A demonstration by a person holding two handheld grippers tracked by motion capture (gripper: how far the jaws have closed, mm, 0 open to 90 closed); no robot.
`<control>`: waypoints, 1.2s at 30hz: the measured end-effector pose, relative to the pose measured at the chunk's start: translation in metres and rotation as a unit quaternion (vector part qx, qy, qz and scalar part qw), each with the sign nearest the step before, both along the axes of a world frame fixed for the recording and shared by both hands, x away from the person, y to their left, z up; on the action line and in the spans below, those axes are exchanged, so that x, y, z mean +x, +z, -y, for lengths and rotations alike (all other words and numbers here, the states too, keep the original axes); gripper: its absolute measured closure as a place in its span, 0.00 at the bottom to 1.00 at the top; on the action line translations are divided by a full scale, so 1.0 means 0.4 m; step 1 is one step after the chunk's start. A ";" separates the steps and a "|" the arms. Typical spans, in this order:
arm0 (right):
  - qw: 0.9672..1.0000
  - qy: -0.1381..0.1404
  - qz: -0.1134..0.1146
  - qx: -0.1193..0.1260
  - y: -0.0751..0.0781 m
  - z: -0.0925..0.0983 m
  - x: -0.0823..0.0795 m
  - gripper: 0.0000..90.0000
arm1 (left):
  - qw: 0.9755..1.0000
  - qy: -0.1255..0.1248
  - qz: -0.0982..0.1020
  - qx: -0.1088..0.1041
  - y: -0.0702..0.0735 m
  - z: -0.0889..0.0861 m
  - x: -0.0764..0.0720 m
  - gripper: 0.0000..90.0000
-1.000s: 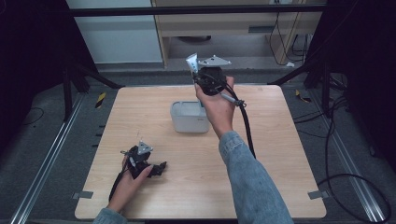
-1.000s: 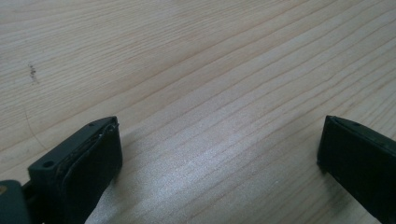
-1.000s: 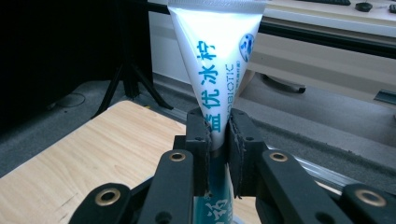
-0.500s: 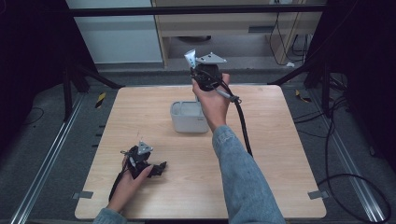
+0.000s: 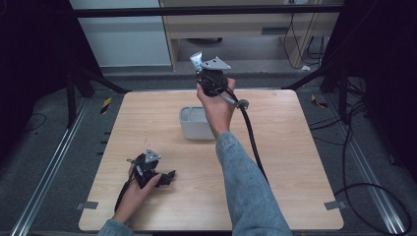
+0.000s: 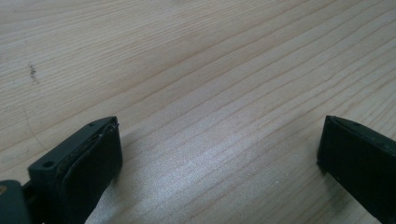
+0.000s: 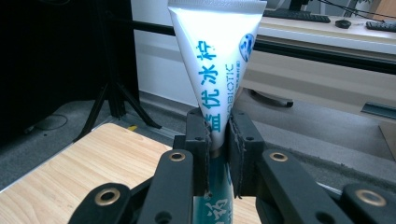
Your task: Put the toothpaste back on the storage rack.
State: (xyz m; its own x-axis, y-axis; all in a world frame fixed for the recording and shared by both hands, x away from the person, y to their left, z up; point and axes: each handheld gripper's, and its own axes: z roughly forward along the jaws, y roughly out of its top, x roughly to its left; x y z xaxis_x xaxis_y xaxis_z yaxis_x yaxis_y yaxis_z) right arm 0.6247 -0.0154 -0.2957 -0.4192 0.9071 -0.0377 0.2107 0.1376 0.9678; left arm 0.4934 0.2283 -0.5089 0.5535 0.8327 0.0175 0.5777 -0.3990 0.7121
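Black tongs (image 7: 218,140) with brass-ringed screw holes, black cable (image 5: 252,140), blue denim sleeve (image 5: 246,187).

White toothpaste tube (image 7: 219,60) with blue lettering; upright, crimped end up.

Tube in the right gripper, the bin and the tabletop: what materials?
Tube: looks like soft glossy plastic laminate; flat crimped end, pinched where the pads clamp it.
Bin: probably matte grey-white plastic, with rounded corners.
Tabletop: light wood or wood-look laminate, visible grain, satin sheen.

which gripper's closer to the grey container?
Right. The right gripper, clamped on a white tube, is raised above the far side of the grey container. The left gripper rests open on the table, well toward the near left corner.
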 end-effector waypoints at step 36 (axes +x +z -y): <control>1.000 0.015 -0.006 0.016 -0.060 -0.019 -0.013 0.88 | 1.000 -0.001 0.000 0.001 0.000 -0.001 0.000 0.00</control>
